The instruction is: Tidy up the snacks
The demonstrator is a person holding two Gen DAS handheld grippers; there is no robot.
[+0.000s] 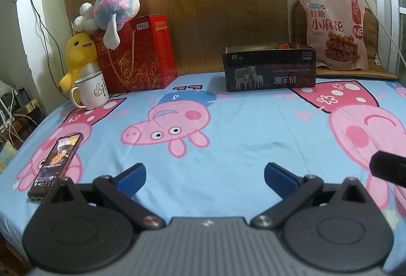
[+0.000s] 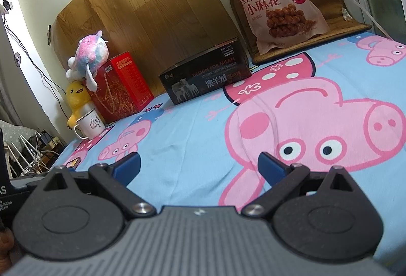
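Observation:
A dark open box (image 1: 269, 68) printed with sheep stands at the back of the table; something orange (image 1: 283, 46) shows inside it. It also shows in the right wrist view (image 2: 206, 77). A pink snack bag (image 1: 335, 27) of fried twists leans against the wall at the back right, also in the right wrist view (image 2: 281, 7). My left gripper (image 1: 205, 176) is open and empty, low over the pig-print cloth (image 1: 228, 139). My right gripper (image 2: 199, 167) is open and empty, near the front of the cloth (image 2: 192, 134).
A red gift box (image 1: 139, 53) with plush toys (image 1: 114, 7), a yellow duck plush (image 1: 78, 55) and a white mug (image 1: 92, 91) stand at the back left. A phone (image 1: 57, 164) lies at the front left. A brown mat (image 1: 355, 70) lies under the bag.

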